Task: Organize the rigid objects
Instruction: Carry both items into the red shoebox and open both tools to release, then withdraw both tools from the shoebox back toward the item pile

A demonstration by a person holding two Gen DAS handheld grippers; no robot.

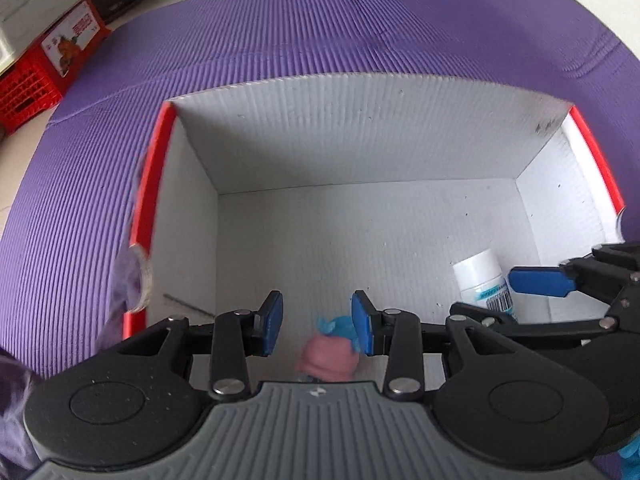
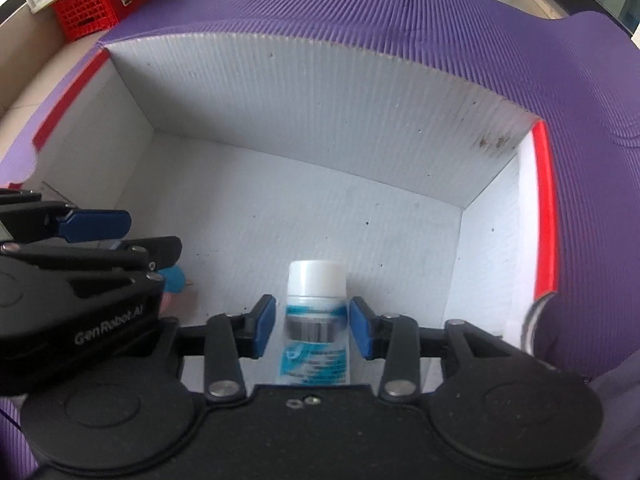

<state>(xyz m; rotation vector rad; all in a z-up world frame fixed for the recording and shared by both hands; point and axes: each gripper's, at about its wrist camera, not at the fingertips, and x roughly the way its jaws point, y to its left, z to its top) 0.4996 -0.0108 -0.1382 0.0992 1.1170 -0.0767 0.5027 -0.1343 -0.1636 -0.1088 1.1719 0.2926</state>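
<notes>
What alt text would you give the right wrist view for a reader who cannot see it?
The right gripper points down into a white cardboard box on a purple mat, a white-capped bottle between its blue pads, which stand slightly clear of it. The left gripper reaches in from the left edge over a blue and pink object.

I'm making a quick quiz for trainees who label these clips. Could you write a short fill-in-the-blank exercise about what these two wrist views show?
1. The white cardboard box with red edges sits on a ribbed mat coloured ____.
2. The small bottle with a teal label between the right gripper fingers has a cap coloured ____.
3. The pink and blue toy lies between the fingers of the ____ gripper.
4. Outside the mat stands a plastic crate coloured ____.

Missing words: purple; white; left; red
</notes>
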